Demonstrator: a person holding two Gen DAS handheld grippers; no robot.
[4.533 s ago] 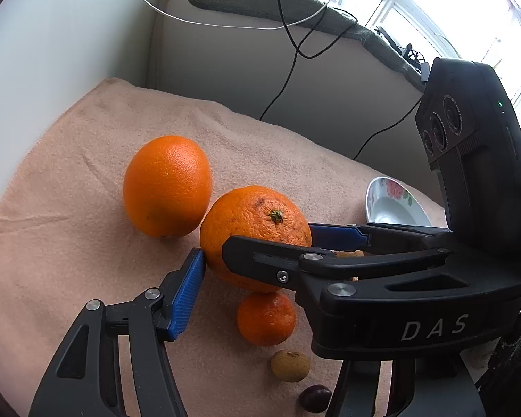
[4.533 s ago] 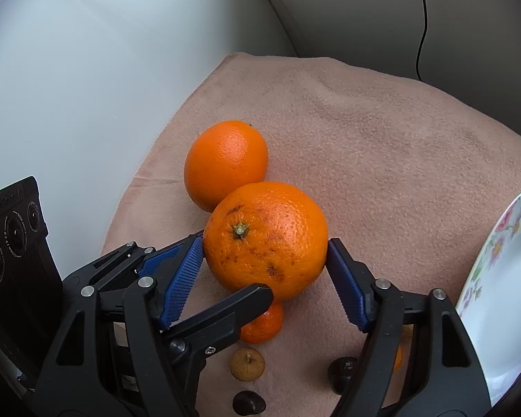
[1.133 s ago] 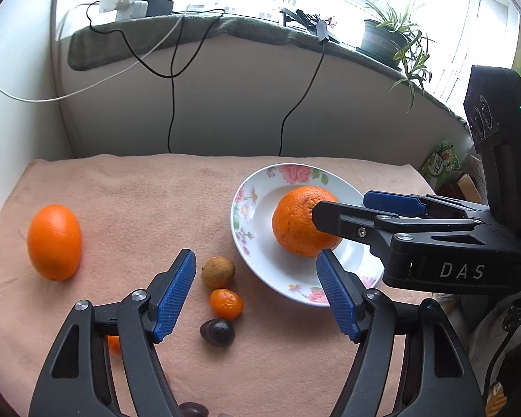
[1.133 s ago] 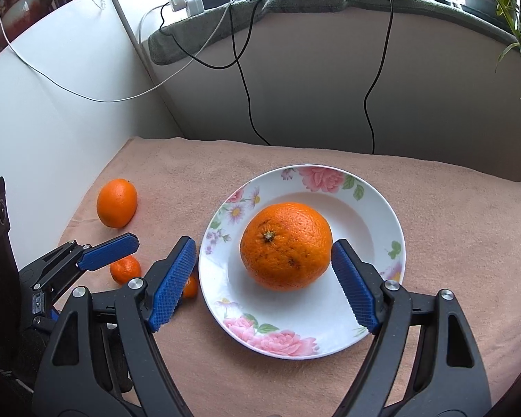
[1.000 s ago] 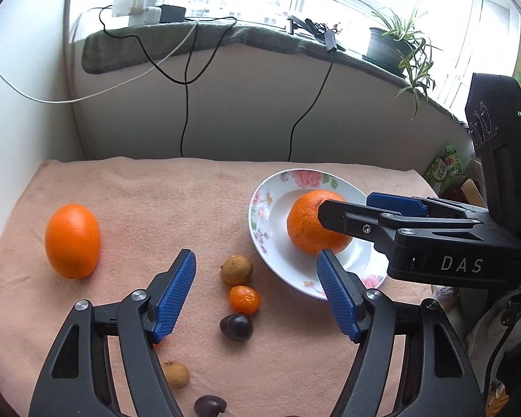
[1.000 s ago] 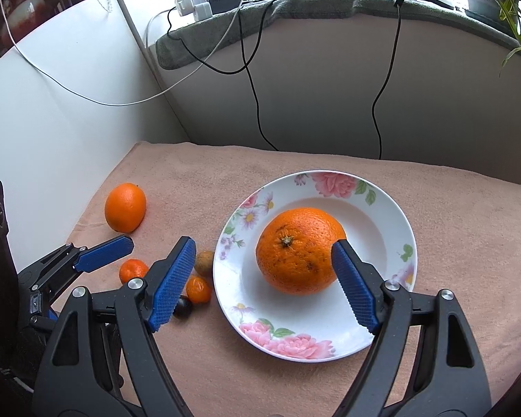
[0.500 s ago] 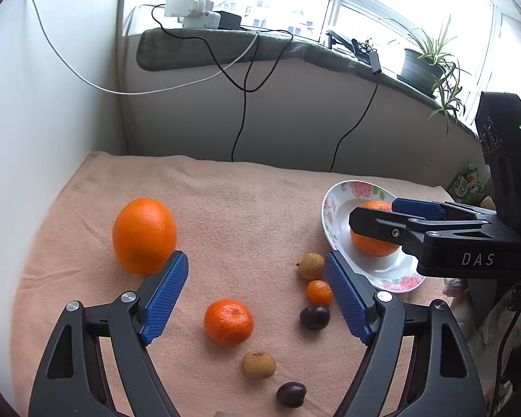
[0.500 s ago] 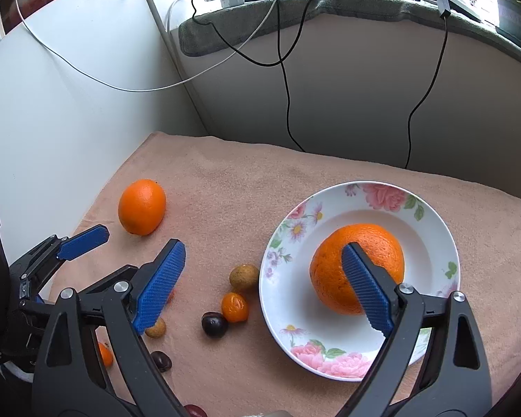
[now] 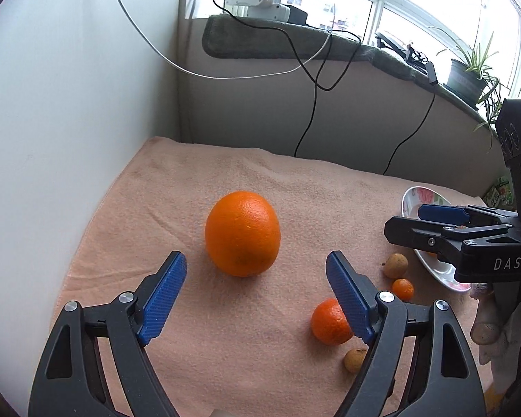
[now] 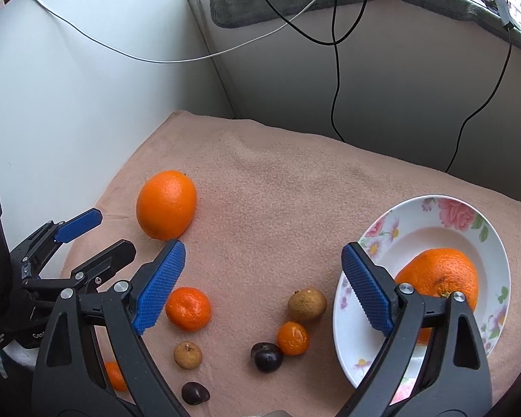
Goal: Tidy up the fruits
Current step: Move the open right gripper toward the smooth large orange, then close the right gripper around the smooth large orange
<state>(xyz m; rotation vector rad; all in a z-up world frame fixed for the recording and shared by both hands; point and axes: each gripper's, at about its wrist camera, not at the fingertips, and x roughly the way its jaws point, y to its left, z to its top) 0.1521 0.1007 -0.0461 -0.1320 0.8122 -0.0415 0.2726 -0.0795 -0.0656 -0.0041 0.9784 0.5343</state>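
A large orange (image 9: 242, 232) lies on the peach cloth just beyond my left gripper (image 9: 255, 259), which is open, its blue pads apart from the fruit on either side. A second large orange (image 10: 441, 271) rests in the flowered plate (image 10: 434, 201), partly behind my right finger. My right gripper (image 10: 263, 248) hovers open and empty over bare cloth between the plate and a mandarin (image 10: 188, 308). In the left wrist view the right gripper (image 9: 410, 220) reaches in beside the plate (image 9: 413, 198).
Small fruits are scattered on the cloth: a brown longan (image 10: 307, 304), a kumquat (image 10: 292, 338), a dark plum (image 10: 267, 357), another longan (image 10: 187, 355) and a dark fruit (image 10: 195, 393). White walls close the left and back. Cables hang from the sill.
Both grippers swung left, away from the plate. The right jaws widened and left the orange in the plate. The loose large orange now sits ahead of the left jaws.
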